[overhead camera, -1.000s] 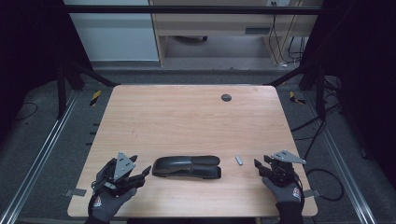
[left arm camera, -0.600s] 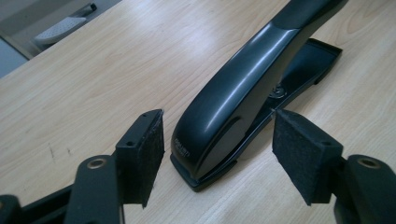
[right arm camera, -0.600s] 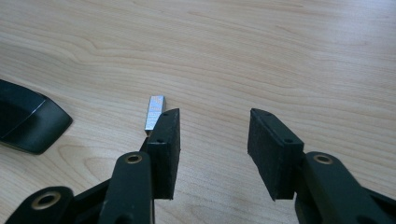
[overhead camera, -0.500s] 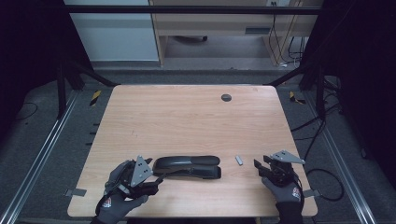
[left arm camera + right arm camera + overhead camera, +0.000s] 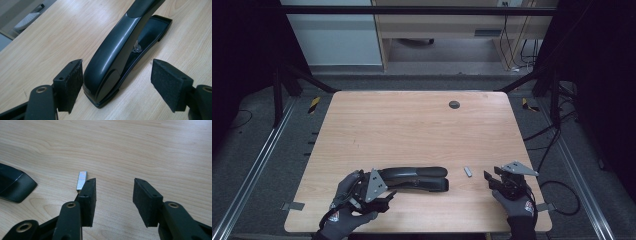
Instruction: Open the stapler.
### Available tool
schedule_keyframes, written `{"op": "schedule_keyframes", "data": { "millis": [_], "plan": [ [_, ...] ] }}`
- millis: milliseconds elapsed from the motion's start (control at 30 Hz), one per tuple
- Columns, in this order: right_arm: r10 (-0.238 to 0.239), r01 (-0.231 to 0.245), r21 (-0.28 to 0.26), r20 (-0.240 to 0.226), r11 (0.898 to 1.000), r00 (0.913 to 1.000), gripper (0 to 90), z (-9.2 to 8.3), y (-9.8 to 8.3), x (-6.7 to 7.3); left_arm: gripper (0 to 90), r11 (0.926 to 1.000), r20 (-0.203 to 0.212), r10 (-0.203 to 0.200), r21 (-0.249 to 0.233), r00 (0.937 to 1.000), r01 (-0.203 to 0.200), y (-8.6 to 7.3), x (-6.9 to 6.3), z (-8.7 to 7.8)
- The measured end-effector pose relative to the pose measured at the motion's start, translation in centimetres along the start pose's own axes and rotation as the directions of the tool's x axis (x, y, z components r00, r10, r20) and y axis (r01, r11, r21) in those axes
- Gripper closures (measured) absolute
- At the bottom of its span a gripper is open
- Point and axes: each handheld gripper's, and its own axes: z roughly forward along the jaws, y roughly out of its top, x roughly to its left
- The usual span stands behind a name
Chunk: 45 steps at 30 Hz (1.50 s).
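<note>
A long black stapler (image 5: pixel 417 177) lies on its side-to-side axis near the front of the wooden table (image 5: pixel 412 130). My left gripper (image 5: pixel 384 194) sits at the stapler's left end. In the left gripper view the stapler (image 5: pixel 117 50) reaches in between the two pads (image 5: pixel 71 85), and neither pad touches it; these jaws have just been opening. A short silver strip of staples (image 5: pixel 468 171) lies right of the stapler. My right gripper (image 5: pixel 490 180) rests open just right of the strip. In the right gripper view the strip (image 5: pixel 81 180) lies at the left pad's tip, outside the open right gripper (image 5: pixel 113 195).
A small dark grommet (image 5: pixel 454 104) sits in the table's far half. Metal rails and cables (image 5: pixel 557 135) run along the floor on both sides. The table's front edge is close under both hands.
My left hand has moved right, up to the stapler's left end, and its jaws stand wider than before. The right hand, stapler and staple strip have not moved.
</note>
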Motion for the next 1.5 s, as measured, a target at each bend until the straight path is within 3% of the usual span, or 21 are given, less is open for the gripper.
{"op": "schedule_keyframes", "data": {
  "millis": [267,567,967,1067,1267,1300,1400,1467,1500],
  "plan": [
    [0.006,-0.006,-0.013,0.001,1.0,1.0,53.2,0.0,0.0,-0.1,24.6,0.998,0.002,0.062,0.007,0.9981,-0.062,1.7,-0.8,0.9],
    [0.02,-0.02,-0.011,-0.003,1.0,0.9998,52.4,0.0,0.0,-0.2,24.4,0.9903,-0.011,0.138,0.019,0.9904,-0.138,3.8,-2.0,1.9],
    [0.014,-0.014,-0.008,0.004,1.0,0.9999,52.3,0.1,0.0,-0.3,24.1,0.9702,-0.042,0.237,0.065,0.9707,-0.234,5.1,-3.6,3.2],
    [0.014,-0.014,-0.007,0.005,1.0,0.9999,52.2,0.1,0.0,-0.3,24.1,0.9601,-0.054,0.273,0.078,0.9605,-0.268,5.6,-4.2,3.5],
    [0.021,-0.021,-0.001,0.002,1.0,0.9998,52.3,0.1,0.0,-0.2,24.4,0.9517,-0.092,0.304,0.072,0.9481,-0.298,5.9,-5.2,3.8],
    [0.017,-0.017,-0.001,0.003,1.0,0.9999,52.3,0.1,0.0,-0.2,24.5,0.9472,-0.1,0.318,0.079,0.9429,-0.311,6.0,-5.3,3.9],
    [0.012,-0.012,-0.004,0.007,1.0,0.9999,52.3,0.1,0.0,-0.3,24.9,0.9446,-0.114,0.326,0.082,0.9385,-0.318,6.0,-5.7,4.0],
    [0.021,-0.021,0.001,0.002,1.0,0.9998,52.4,0.1,0.0,-0.2,25.3,0.9384,-0.122,0.343,0.092,0.9316,-0.333,6.1,-5.8,4.1],
    [0.02,-0.02,0.002,0.001,1.0,0.9998,52.4,0.1,0.0,-0.2,25.5,0.9407,-0.126,0.337,0.088,0.9331,-0.328,6.1,-5.9,4.1]
  ]
}}
